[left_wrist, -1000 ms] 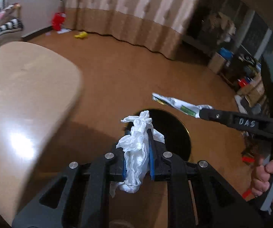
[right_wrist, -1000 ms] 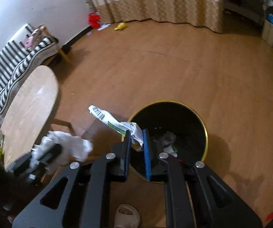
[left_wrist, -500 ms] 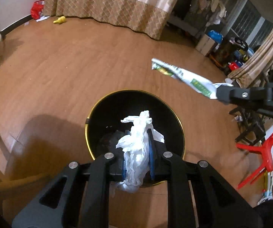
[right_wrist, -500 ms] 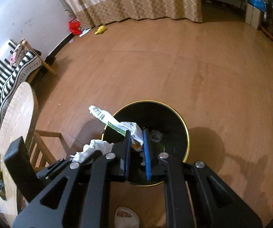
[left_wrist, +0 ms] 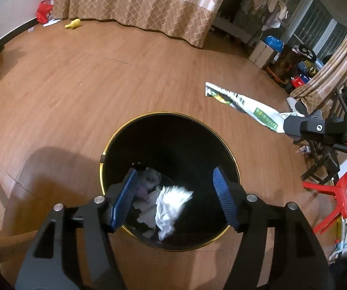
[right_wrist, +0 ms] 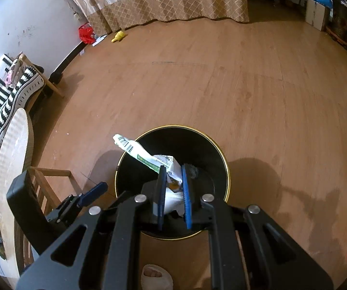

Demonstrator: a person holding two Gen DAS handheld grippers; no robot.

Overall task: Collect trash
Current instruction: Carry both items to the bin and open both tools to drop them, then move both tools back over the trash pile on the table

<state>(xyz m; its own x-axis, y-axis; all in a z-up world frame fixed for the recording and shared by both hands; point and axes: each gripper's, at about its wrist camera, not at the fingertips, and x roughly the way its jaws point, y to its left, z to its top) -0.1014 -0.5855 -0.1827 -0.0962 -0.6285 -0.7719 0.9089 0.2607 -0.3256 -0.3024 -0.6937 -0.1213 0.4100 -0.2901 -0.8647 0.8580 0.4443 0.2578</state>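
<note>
Since a moment ago our left gripper (left_wrist: pixel 173 191) has just been opening, fingers apart, dropping the tissue (left_wrist: pixel 171 207) into the gold-rimmed bin (left_wrist: pixel 231 154) on open floor, while our right gripper (right_wrist: pixel 173 186) clamps the wrapper (right_wrist: pixel 146 155).

Warm dim indoor light; fisheye edges warped, vignetted.
</note>
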